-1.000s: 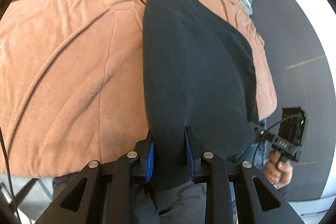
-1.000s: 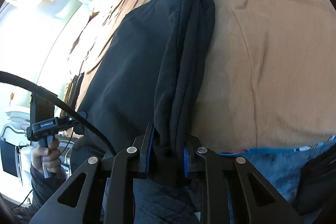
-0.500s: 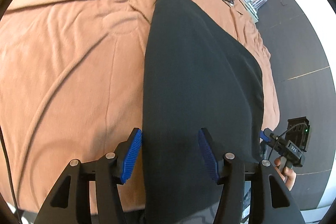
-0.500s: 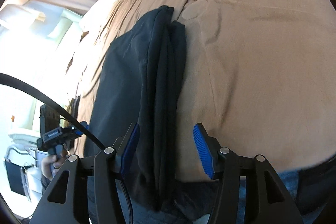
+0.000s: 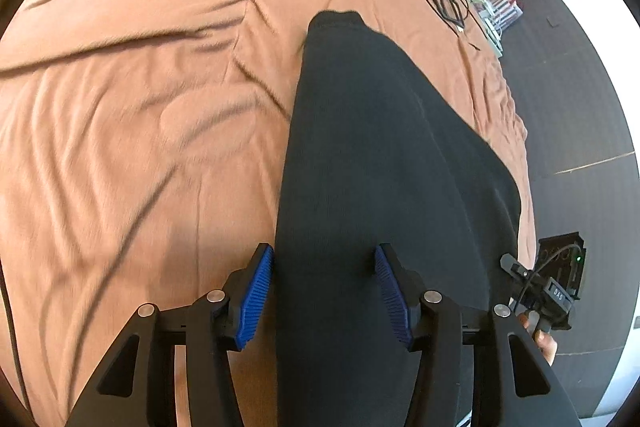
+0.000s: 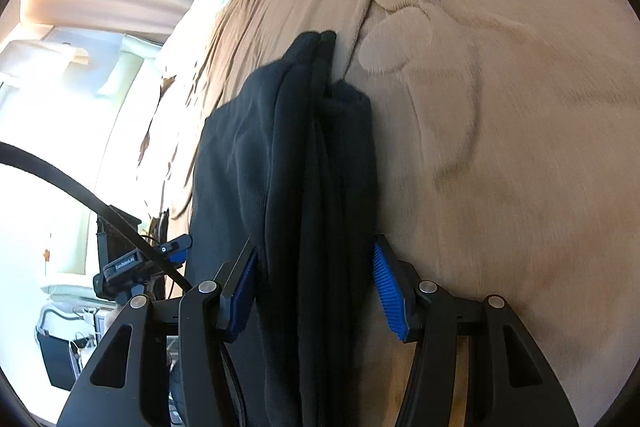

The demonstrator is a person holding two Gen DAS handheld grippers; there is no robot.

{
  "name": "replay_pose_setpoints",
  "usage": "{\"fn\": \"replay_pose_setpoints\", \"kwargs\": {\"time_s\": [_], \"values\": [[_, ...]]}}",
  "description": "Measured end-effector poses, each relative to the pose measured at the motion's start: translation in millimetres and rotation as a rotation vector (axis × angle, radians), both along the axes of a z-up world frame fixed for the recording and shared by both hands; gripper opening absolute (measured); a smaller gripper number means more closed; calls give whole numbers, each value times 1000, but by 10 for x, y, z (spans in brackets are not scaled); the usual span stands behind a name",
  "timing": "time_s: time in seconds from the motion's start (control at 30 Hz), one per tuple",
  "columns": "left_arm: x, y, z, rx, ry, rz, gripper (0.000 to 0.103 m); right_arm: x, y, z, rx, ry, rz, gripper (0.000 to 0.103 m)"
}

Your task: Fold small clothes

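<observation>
Released since a second ago: both pairs of fingers off black garment, formerly pinched. Left gripper closing slightly, pads clear of cloth; right gripper spread astride bunched folds. Garment flat on tan bedspread.

Both tongs agape, left closing.

Below my left tool, the black garment runs off the frame's bottom edge, so I can't see its near end. My right tool hides part of the bunched folds, which I can't count. Past it on the left, the hand under the other tool's handle is mostly hidden. The bed cover is motion-blurred.
</observation>
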State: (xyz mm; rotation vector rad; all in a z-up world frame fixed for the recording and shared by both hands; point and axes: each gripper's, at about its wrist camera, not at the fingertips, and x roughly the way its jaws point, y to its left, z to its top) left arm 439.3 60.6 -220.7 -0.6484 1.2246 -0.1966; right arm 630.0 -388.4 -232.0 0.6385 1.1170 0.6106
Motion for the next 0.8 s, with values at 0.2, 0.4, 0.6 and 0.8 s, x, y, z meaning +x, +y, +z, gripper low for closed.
{"fn": "replay_pose_setpoints", "kwargs": {"time_s": [0.2,0.4,0.6,0.8], "values": [[296,47,-8,0,-6,6,47,158,84,-16,3,-3,7,51],[552,144,-38,-7,-14,25,46,284,112,-21,5,-1,8,51],[797,133,-112,-17,-12,33,46,348,164,-8,-11,5,1,46],[896,114,-133,-6,2,72,42,350,191,37,-40,16,-12,30]]}}
